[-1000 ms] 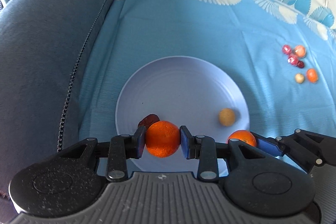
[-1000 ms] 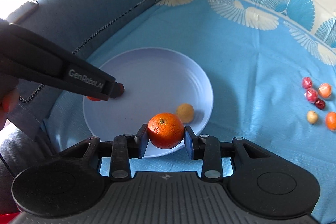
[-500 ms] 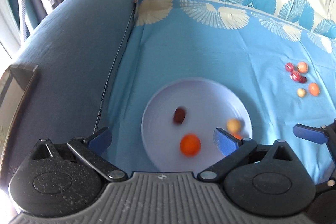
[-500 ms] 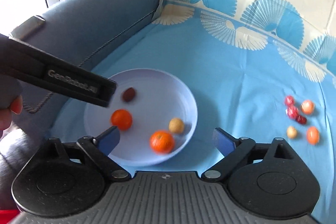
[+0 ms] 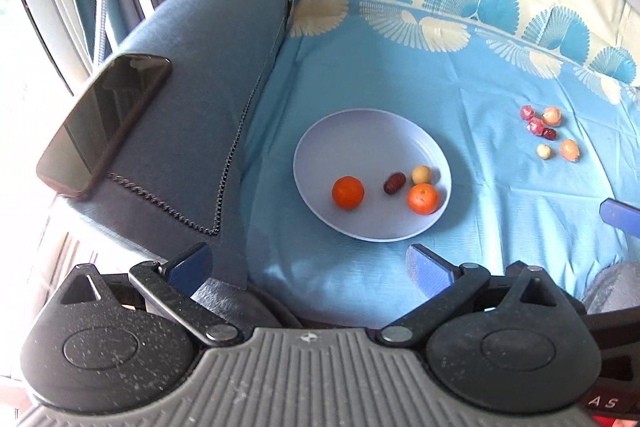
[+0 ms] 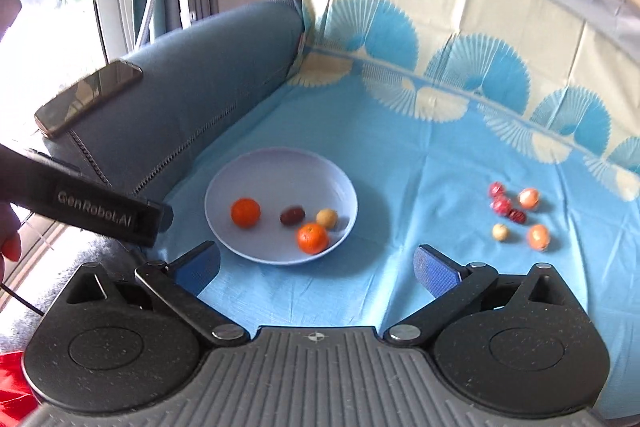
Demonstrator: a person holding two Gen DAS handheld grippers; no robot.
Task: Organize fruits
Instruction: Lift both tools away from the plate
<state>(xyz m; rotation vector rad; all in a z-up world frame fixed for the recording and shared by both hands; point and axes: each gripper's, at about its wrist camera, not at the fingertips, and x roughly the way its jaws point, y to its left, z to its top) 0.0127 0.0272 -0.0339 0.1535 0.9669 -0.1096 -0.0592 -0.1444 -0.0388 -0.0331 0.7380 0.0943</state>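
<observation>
Both claws, left claw [image 5: 308,263] and right claw [image 6: 318,265], gaping, empty, above the plate [image 5: 360,131] of oranges [image 5: 347,192].

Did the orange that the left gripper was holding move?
Yes. The left hand-held gripper has just opened and let it go; the orange now lies on the plate, left of the date.

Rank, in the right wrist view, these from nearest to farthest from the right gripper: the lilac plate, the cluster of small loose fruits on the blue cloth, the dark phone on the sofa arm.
1. Lilac plate, just ahead of the right gripper, slightly left.
2. Cluster of small loose fruits, ahead to the right on the cloth.
3. Dark phone, far left, up on the sofa arm.
</observation>
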